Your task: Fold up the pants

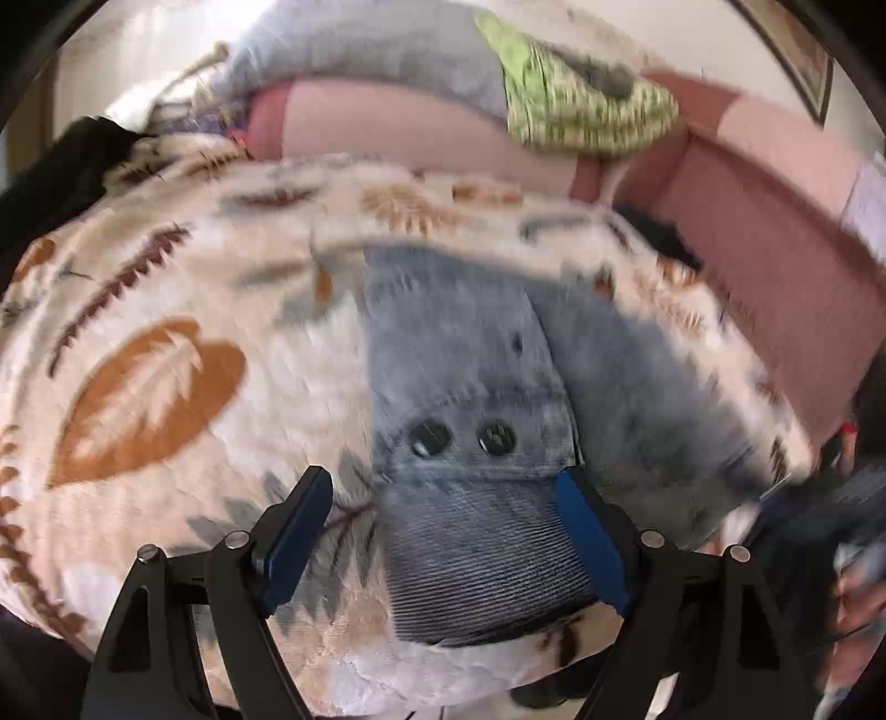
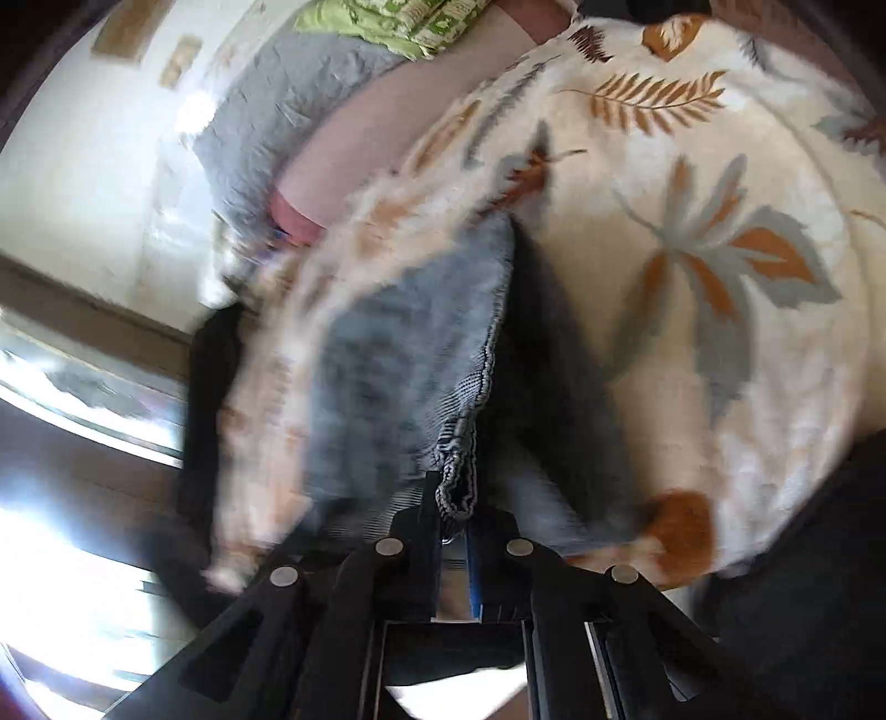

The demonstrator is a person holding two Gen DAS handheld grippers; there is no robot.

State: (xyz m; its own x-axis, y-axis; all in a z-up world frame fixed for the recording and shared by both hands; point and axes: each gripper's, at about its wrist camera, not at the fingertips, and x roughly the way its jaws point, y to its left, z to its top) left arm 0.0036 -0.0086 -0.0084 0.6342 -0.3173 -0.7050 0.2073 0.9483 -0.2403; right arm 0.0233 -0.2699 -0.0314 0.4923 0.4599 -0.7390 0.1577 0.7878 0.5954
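Note:
Grey-blue denim pants (image 1: 459, 354) lie on a leaf-patterned fleece blanket (image 1: 166, 310). Their ribbed waistband (image 1: 482, 559) with two dark buttons (image 1: 429, 438) points toward me. My left gripper (image 1: 443, 531) is open, its blue pads either side of the waistband, just above it. In the right wrist view the pants (image 2: 398, 343) hang blurred, and my right gripper (image 2: 455, 515) is shut on the ribbed waistband edge (image 2: 459, 471), lifting it over the blanket (image 2: 720, 221).
A pink sofa back (image 1: 775, 232) runs behind the blanket, with a grey pillow (image 1: 365, 50) and a green patterned cushion (image 1: 576, 99) on it. A dark garment (image 1: 61, 166) lies at the far left. A bright window (image 2: 66, 581) shows low left in the right wrist view.

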